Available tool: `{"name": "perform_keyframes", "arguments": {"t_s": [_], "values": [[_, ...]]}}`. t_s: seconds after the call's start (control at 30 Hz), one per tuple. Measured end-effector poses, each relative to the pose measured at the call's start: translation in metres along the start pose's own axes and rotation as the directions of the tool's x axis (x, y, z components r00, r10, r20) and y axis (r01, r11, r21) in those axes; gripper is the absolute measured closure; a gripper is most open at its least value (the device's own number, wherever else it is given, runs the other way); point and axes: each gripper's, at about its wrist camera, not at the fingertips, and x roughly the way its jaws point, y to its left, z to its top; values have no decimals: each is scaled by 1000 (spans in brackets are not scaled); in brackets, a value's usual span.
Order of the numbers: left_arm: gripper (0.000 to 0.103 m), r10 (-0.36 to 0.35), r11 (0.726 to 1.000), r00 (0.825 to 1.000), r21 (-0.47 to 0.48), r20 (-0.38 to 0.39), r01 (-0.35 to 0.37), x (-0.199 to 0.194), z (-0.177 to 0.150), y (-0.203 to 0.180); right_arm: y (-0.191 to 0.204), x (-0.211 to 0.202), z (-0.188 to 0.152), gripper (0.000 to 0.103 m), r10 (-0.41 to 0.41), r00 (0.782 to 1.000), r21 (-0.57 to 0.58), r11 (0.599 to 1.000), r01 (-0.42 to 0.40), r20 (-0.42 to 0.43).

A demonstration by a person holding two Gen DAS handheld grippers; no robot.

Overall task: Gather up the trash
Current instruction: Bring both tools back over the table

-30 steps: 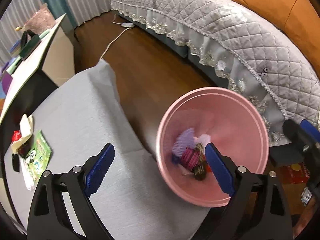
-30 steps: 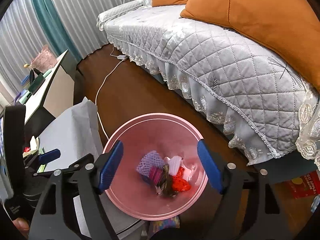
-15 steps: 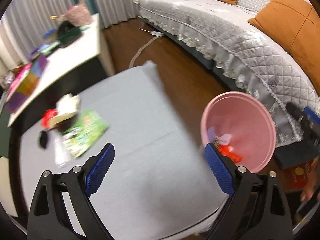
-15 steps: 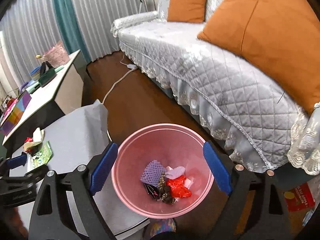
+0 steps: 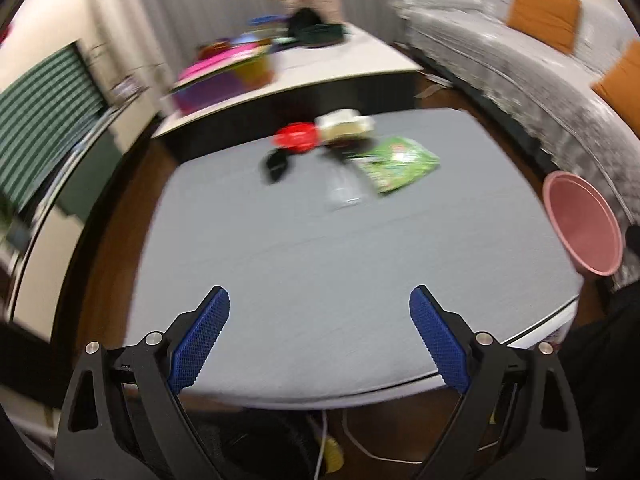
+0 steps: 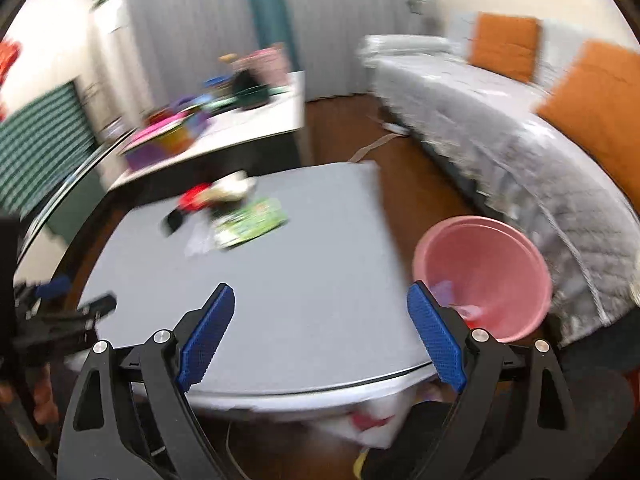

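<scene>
Trash lies in a blurred pile at the far side of the grey table (image 5: 320, 248): a green packet (image 5: 396, 162), a red piece (image 5: 296, 138), a white wad (image 5: 346, 124), a black piece (image 5: 276, 166) and clear plastic (image 5: 344, 190). The pink bin (image 6: 484, 276) stands on the floor off the table's right edge, with scraps in its bottom. My left gripper (image 5: 318, 296) hangs open and empty over the near table edge. My right gripper (image 6: 320, 292) is open and empty too, its right finger in front of the bin. The green packet (image 6: 252, 222) lies well beyond both.
A grey quilted sofa (image 6: 520, 136) with orange cushions runs along the right behind the bin. A white side table (image 5: 320, 68) cluttered with colourful things stands beyond the grey table. Brown floor (image 6: 400, 184) separates table and sofa. The left gripper (image 6: 76, 296) shows at the right wrist view's left edge.
Both grippers swung left and up, away from over the pink bin to the near edge of the grey table. The trash pile has come into view ahead; the bin now sits to the right.
</scene>
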Motion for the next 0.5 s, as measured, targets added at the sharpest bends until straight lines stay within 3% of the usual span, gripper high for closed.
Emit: {"name": "perform_keyframes", "arguments": {"t_s": [0.13,0.33,0.5], "values": [[14,84,993,996,-82,5,-84,-10,-21,45,41,-6,-8,16,47,999,-92,995,-47,-8],[14,112,976,994,-188,9,-108,-15,-32,87,66,-12,-5,16,73,997,-120,990,-74,-10],[14,114,967,993,-230,-12,-114,-6,-32,100,74,-9,-3,16,73,997,-131,989,-74,-17]]}}
